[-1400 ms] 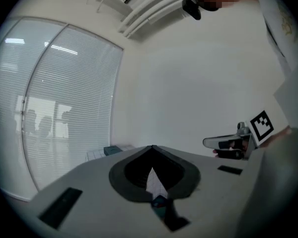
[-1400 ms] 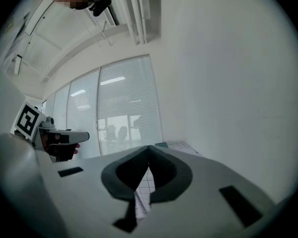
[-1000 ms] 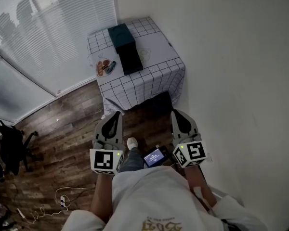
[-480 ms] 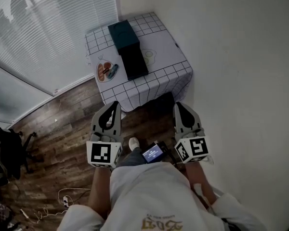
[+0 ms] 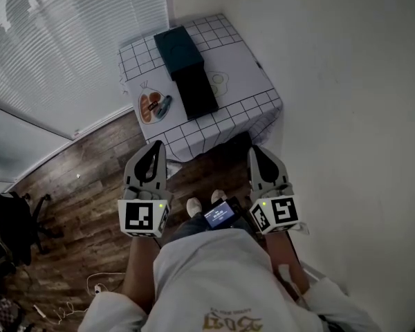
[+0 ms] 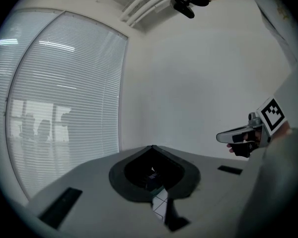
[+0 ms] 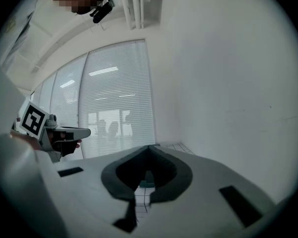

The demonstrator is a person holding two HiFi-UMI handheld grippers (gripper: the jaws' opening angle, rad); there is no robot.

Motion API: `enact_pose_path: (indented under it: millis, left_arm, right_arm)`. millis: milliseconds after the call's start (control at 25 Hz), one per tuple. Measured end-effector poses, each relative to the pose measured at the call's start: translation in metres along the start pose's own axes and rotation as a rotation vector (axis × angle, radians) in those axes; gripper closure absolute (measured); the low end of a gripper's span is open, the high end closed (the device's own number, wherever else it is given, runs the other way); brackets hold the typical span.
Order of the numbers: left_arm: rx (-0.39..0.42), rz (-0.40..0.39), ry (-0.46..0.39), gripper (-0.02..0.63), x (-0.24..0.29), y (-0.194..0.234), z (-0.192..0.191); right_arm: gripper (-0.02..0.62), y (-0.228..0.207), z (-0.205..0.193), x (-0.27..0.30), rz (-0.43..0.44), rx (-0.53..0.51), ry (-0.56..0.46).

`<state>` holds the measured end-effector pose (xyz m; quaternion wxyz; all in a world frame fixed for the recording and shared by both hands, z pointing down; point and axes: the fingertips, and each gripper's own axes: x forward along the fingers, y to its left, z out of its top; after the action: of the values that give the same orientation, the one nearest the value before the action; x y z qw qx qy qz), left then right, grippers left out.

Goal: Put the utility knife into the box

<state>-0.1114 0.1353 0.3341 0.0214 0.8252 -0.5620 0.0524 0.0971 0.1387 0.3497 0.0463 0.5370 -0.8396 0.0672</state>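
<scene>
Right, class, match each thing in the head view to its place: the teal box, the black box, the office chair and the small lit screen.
Things:
1 teal box
2 black box
3 office chair
4 small lit screen

Places:
A on the wooden floor, far left
B at the waist of the person
C far end of the table
D middle of the table, against the teal box's near end

Pairs: 1-C, 2-D, 3-A, 4-B

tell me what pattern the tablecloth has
The tablecloth is white with a thin black grid; head view shows it best.
</scene>
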Motion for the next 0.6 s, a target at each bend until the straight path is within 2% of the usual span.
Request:
enact_pose_path:
  millis: [600]
  left_arm:
    - [0.011, 0.080, 0.042, 0.598, 0.056, 0.043, -0.019]
  right_arm:
    - [0.589, -0.019, -0.003, 0.079, 0.053, -0.004, 0.017]
